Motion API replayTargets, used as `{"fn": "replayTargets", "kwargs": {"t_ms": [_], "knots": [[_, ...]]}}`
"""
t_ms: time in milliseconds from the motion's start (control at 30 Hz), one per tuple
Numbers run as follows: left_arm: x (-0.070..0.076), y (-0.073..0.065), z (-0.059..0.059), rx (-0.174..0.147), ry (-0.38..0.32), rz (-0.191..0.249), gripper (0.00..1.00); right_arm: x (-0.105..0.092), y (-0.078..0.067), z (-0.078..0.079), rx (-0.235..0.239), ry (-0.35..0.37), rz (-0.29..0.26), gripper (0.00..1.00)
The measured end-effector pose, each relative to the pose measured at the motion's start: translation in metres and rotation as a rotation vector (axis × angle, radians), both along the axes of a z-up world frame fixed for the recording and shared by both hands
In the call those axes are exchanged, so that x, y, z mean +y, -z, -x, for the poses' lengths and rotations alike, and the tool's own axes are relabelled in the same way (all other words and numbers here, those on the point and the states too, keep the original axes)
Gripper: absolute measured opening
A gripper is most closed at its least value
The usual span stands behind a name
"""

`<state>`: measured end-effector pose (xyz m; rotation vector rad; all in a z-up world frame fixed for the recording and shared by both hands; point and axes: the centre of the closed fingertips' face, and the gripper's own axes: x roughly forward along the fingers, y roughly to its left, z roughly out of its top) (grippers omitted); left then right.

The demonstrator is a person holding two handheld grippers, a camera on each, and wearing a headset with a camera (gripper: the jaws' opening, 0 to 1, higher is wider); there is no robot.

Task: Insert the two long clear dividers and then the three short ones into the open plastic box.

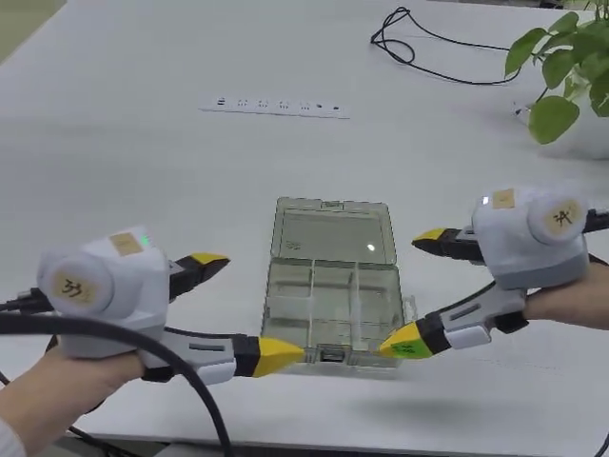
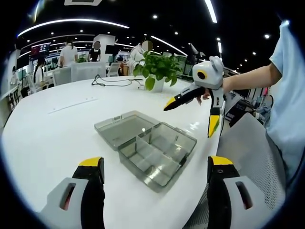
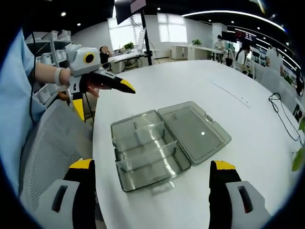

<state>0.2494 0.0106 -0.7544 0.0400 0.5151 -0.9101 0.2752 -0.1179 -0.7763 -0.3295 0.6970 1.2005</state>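
Note:
The clear plastic box [image 1: 333,307] lies open on the white table, its lid [image 1: 333,233] folded flat toward the far side. Clear dividers [image 3: 143,143] stand inside it and split the tray into several compartments. My left gripper [image 1: 245,307] hovers just left of the box, open, with nothing between its yellow-tipped jaws. My right gripper [image 1: 414,290] hovers just right of the box, also open and empty. In the left gripper view, the box [image 2: 157,152] sits ahead of my left gripper [image 2: 155,164], with the right gripper [image 2: 190,117] beyond. In the right gripper view, my right gripper [image 3: 152,165] faces the left gripper [image 3: 104,100] across the box.
A white power strip [image 1: 274,107] lies farther back on the table [image 1: 143,190]. A black cable [image 1: 428,43] loops at the far edge, beside a potted plant [image 1: 566,67] at the right. The table's front edge runs just below the box. People stand in the office behind.

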Motion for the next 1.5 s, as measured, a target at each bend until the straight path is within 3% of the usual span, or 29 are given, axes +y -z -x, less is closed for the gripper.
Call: {"fn": "replayTargets", "kwargs": {"t_ms": [367, 633, 833, 1000, 1500], "knots": [[-0.001, 0.001, 0.003, 0.007, -0.008, 0.003, 0.91, -0.036, 0.001, 0.007, -0.011, 0.049, 0.026, 1.0], [0.0, 0.002, 0.006, 0.009, -0.014, -0.003, 0.91, -0.071, 0.015, 0.016, 0.008, 0.057, 0.092, 0.99], [-0.001, 0.003, 0.008, 0.012, -0.015, -0.008, 0.91, -0.09, 0.028, 0.027, 0.029, 0.021, 0.151, 0.96], [-0.001, 0.003, 0.009, 0.014, -0.017, -0.011, 0.91, -0.103, 0.039, 0.032, 0.034, -0.038, 0.217, 0.88], [0.002, 0.001, 0.014, 0.016, -0.038, -0.015, 0.91, -0.12, 0.058, 0.026, -0.003, -0.176, 0.378, 0.61]]}}
